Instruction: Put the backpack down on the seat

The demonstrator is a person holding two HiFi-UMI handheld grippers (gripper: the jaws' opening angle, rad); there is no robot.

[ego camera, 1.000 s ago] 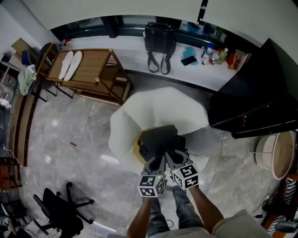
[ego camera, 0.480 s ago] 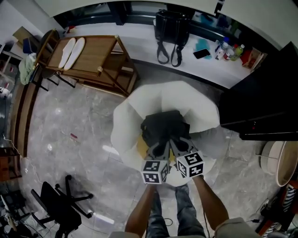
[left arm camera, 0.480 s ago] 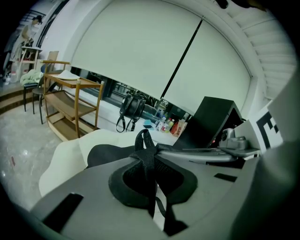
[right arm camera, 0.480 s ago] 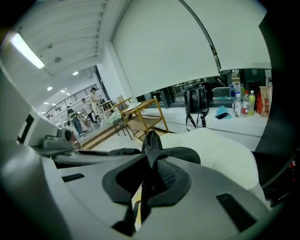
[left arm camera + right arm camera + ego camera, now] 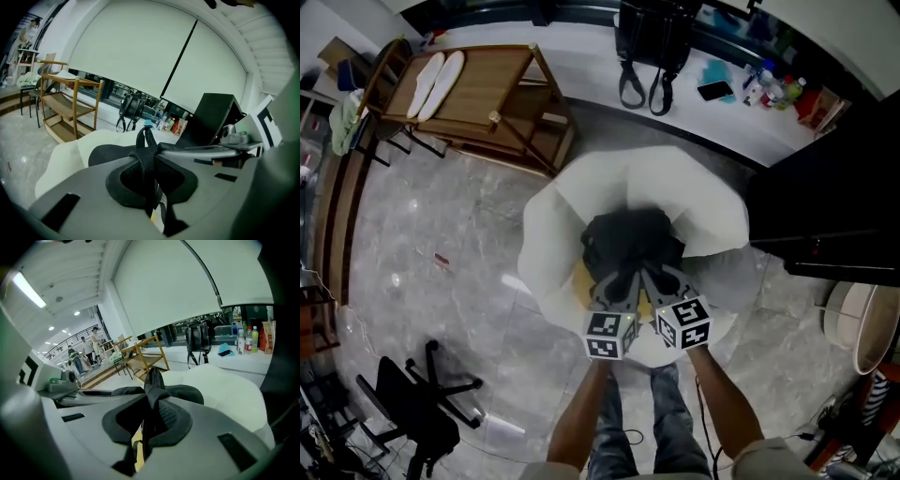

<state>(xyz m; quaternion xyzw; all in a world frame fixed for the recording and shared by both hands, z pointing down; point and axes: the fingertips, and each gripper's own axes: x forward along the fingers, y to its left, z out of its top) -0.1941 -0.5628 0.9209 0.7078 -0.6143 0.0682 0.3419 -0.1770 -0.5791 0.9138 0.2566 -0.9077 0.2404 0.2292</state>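
Note:
The black backpack [image 5: 628,239] lies in the hollow of the white cushioned seat [image 5: 562,211], its body against the backrest. Both grippers hold it side by side from the near edge. My left gripper [image 5: 617,281] is shut on a black webbing strap [image 5: 149,164] of the backpack, which loops up between its jaws. My right gripper [image 5: 661,279] is shut on another black strap [image 5: 157,390] in the same way. In the gripper views the backpack body [image 5: 105,154] [image 5: 187,392] rests on the white seat [image 5: 61,159] [image 5: 225,380]. A yellow patch [image 5: 581,281] shows under the backpack.
A wooden rack [image 5: 478,103] with white insoles stands at the upper left. A second black bag [image 5: 652,37], a phone [image 5: 715,91] and bottles sit on the white counter behind. A black cabinet [image 5: 834,187] is at the right, a black office chair [image 5: 412,412] at the lower left.
Both grippers have gone down and forward together with the backpack, which now lies lower and deeper in the seat. Their jaws have stayed closed on the straps.

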